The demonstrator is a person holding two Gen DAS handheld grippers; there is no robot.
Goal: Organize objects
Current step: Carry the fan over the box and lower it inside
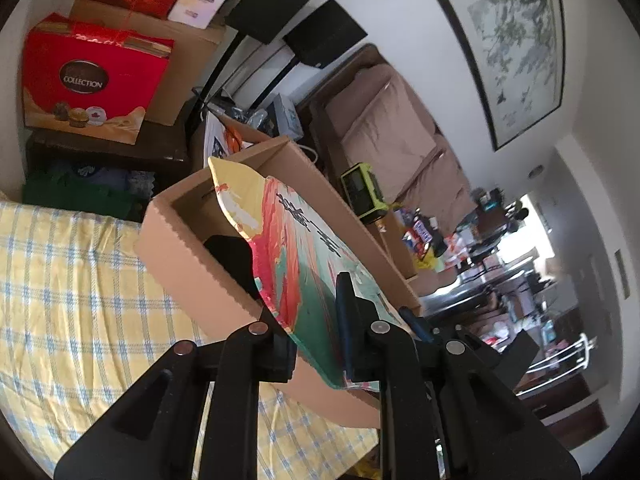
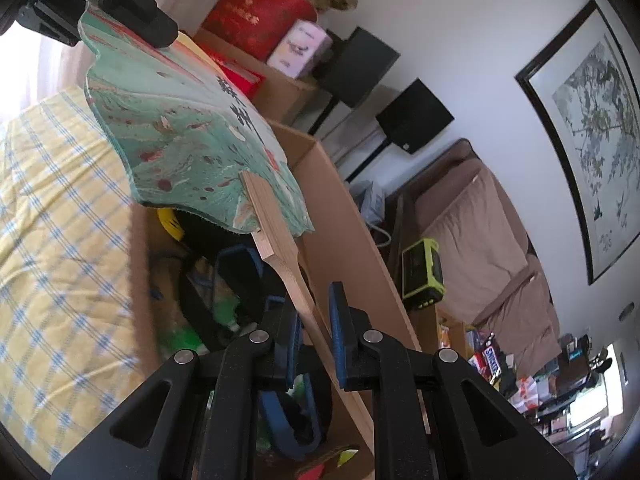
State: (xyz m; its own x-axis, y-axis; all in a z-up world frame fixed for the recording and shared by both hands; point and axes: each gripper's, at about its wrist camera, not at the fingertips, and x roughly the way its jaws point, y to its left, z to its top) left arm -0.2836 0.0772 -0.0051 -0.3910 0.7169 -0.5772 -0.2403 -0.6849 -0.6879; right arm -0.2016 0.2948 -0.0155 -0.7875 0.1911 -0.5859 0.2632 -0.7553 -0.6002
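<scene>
1. Spreading across the left of both views: a bed cover (image 1: 60,280) in yellow and blue checks.
2. Standing against the white wall on the right: a brown sofa (image 1: 392,128), under a framed ink painting (image 1: 516,44).
3. Resting on the bed cover, open at the top: a cardboard box (image 1: 188,256). Already lying inside it, in the right wrist view: a blue and black strap (image 2: 248,280), something yellow (image 2: 170,222) and some green items, too blurred for telling more.
4. Stacking up behind the box: a red gift carton (image 1: 92,80) marked "COLLECTION", with two black speakers (image 1: 324,34) further right.
5. Hanging over the open box, tilted, being carried at two ends: a paper fan (image 1: 288,248), painted green, red and yellow with black characters.
6. Clamping the lower edge of the fan face: the left gripper (image 1: 316,316), jaws narrow, pinching the paper from both sides. Also showing at the top left of the right wrist view, on the far edge of the fan.
7. Clamping the fan's wooden handle (image 2: 280,248): the right gripper (image 2: 314,336), jaws narrow, blue pads pressing on the flat stick.
8. Sitting at the near end of the sofa: a lime-green radio (image 1: 362,192).
</scene>
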